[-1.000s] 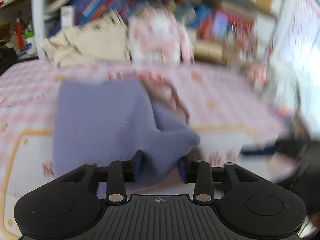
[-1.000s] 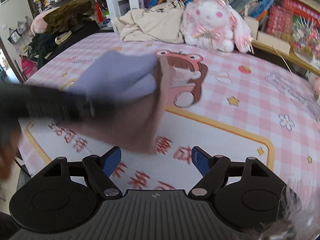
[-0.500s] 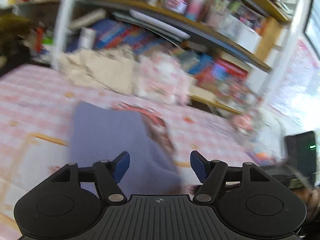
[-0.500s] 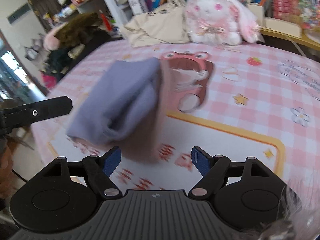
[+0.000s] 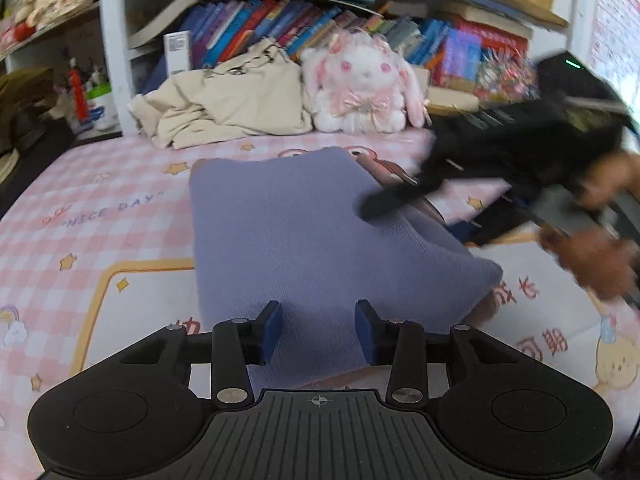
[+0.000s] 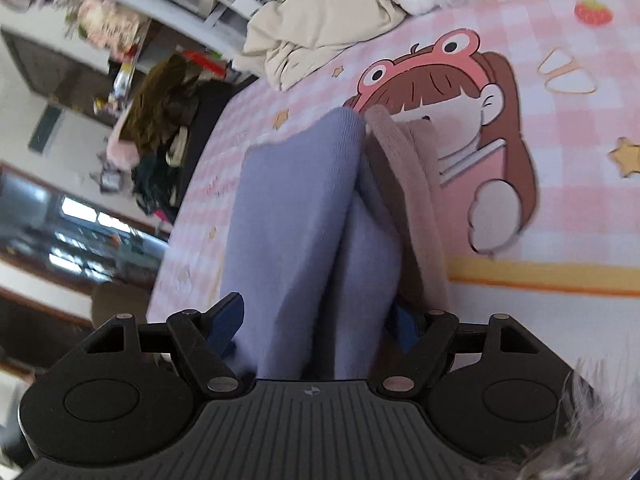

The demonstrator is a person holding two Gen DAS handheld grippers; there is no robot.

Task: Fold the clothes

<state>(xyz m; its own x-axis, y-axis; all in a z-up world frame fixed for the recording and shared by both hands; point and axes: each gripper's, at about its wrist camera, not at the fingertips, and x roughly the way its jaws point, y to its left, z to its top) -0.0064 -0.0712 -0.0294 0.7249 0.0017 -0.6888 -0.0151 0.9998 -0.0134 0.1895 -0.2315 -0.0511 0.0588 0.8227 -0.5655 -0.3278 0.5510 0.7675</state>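
Right tool swung in from bed edge since half second ago, now rolled, wide jaws straddling folded lilac sweater side, pads not clearly pressing. Left tool jaws closing over sweater's near edge, gap either side. Sweater lies on pink checked bed, brown lining showing.

Soft, bright daylight, no hard shadows. Glare whites out the far right edge in the left wrist view. Strong fisheye bend curves the bookshelf. Right gripper smeared by motion blur. Right wrist view tilted, edges soft; window blown bright.
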